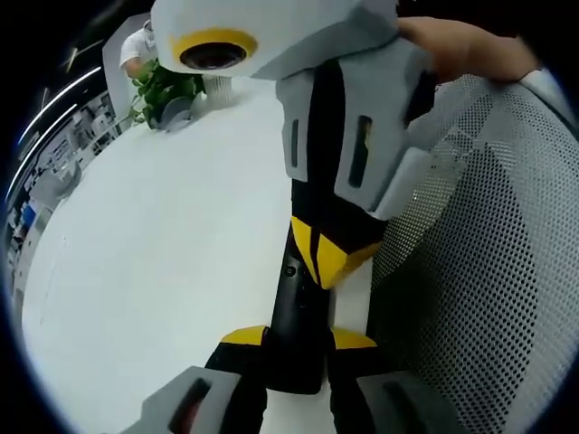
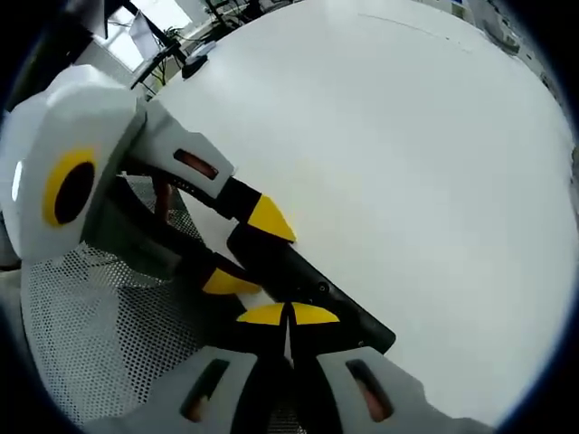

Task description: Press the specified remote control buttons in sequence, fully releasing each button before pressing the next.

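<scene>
The left gripper (image 1: 298,348) is clamping the black remote (image 1: 297,307); the right gripper's (image 2: 288,316) closed tips are hiding its buttons.

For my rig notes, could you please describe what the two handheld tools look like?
Both tools match: the left tool and right tool have light grey moulded bodies, black arms and yellow wedge-shaped tips. Each grey jaw housing has a narrow slot showing orange-red inside. A white sleeve cuff shows behind the right tool.

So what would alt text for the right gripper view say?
A black remote control lies at the edge of a white table, held between the tips of the left hand-held gripper, while the right hand-held gripper, tips together, touches it from below.
</scene>
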